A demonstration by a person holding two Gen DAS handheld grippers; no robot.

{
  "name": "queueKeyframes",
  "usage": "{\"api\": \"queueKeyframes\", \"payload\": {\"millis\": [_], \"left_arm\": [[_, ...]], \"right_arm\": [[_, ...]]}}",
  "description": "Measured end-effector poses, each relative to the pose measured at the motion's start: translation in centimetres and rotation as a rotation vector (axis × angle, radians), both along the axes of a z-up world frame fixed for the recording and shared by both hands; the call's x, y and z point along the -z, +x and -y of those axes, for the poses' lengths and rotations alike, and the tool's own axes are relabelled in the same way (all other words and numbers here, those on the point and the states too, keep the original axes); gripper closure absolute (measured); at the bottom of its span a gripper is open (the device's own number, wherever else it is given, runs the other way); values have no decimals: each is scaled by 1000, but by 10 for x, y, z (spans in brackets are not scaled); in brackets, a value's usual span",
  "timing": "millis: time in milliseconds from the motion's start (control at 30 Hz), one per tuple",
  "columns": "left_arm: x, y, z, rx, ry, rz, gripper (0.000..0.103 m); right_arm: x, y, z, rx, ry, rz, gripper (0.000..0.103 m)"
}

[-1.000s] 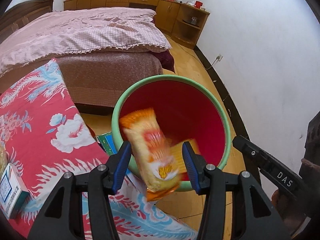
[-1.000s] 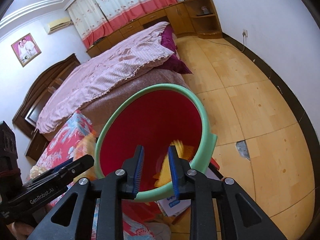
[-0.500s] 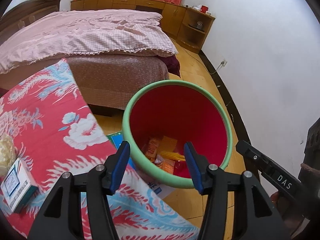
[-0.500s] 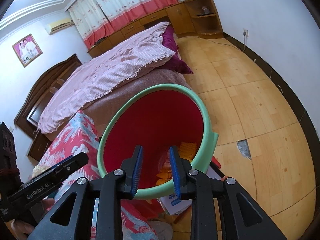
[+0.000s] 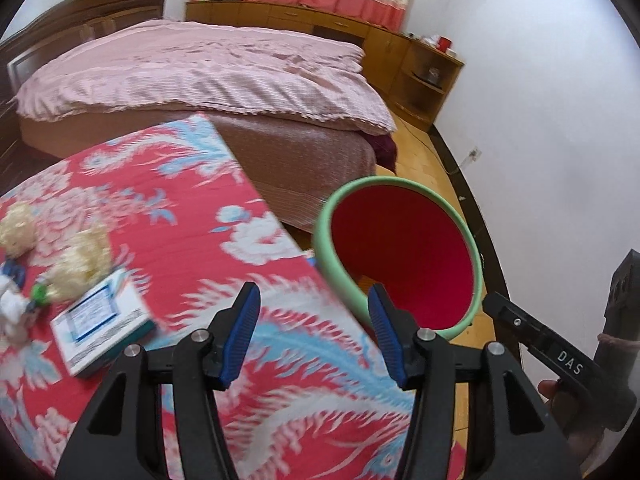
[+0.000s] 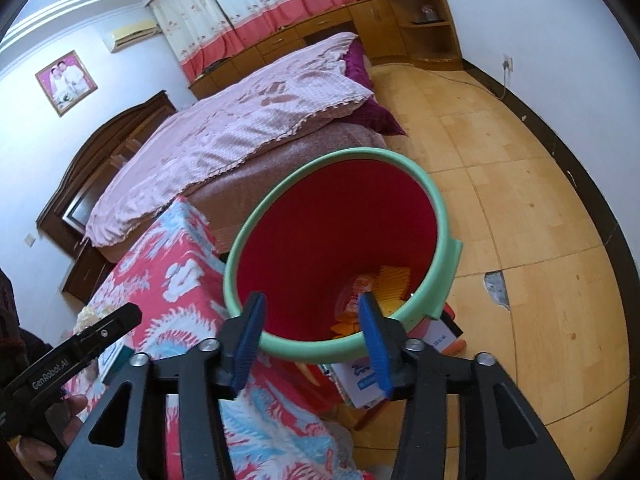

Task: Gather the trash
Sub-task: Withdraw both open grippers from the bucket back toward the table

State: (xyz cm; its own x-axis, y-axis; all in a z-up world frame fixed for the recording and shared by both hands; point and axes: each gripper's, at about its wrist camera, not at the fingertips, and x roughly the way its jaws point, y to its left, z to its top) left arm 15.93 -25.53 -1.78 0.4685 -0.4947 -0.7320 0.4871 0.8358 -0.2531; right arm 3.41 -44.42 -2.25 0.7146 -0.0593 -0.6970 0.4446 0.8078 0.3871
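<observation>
A red bin with a green rim [image 5: 344, 272] stands on the floor beside the table; it also shows in the right wrist view [image 6: 444, 248]. Orange and yellow snack wrappers [image 6: 376, 288] lie at its bottom. My left gripper [image 5: 314, 334] is open and empty above the table's red floral cloth [image 5: 192, 240]. My right gripper [image 6: 314, 342] is open and empty over the bin's near rim. On the table's left lie a white and teal box [image 5: 100, 320] and crumpled pale wrappers [image 5: 80, 260].
A bed with a pink cover [image 5: 208, 72] stands behind the table and bin. Boxes and papers [image 6: 380, 376] lie on the wooden floor [image 6: 520, 200] under the bin's near side. A white wall [image 5: 560, 140] runs on the right.
The orange snack packet left my left gripper and fell into the bin. My left gripper swung left over the table. My right gripper opened wider.
</observation>
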Motion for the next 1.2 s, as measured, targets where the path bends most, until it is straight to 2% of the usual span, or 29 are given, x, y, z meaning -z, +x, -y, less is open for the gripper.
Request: {"api": "queueKeyframes", "payload": {"millis": [467, 567, 1200], "left_arm": [[-11, -4, -89, -175, -8, 21, 47], [-12, -5, -111, -215, -5, 26, 47], [-1, -7, -256, -462, 79, 29, 47]], "right_arm": [[-10, 8, -51, -143, 19, 12, 46], [-11, 10, -63, -167, 16, 8, 39], [-14, 22, -133, -265, -16, -18, 38]]}}
